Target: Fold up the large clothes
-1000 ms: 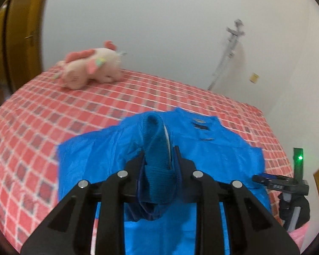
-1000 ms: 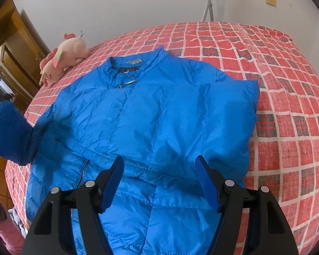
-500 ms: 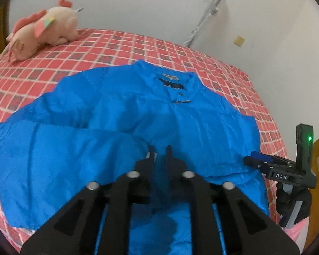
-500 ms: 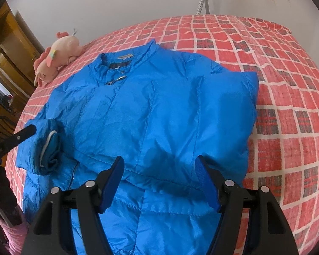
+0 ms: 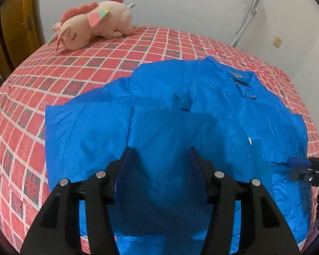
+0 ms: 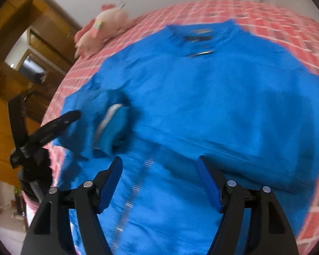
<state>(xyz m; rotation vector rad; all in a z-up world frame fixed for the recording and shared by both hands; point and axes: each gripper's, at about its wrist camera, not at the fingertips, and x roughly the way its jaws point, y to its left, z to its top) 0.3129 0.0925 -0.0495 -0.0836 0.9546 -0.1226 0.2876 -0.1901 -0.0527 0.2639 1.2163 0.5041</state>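
Now | bed (image 5: 78,78): jacket (image 5: 202,110) lies flat, both sleeves folded in | step: sleeves done, body fold likely next | left gripper (image 5: 160,165), right gripper (image 6: 159,176): jaws spread, empty | next: you pinch the hem, carry it toward the collar (image 5: 241,78)

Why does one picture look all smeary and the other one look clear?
The right wrist view is smeared by motion blur: the blue jacket and plush unicorn have fuzzy edges. The left wrist view is sharp, with a dark shadow on the jacket ahead of the left gripper. Both views bend the checkered bed round.
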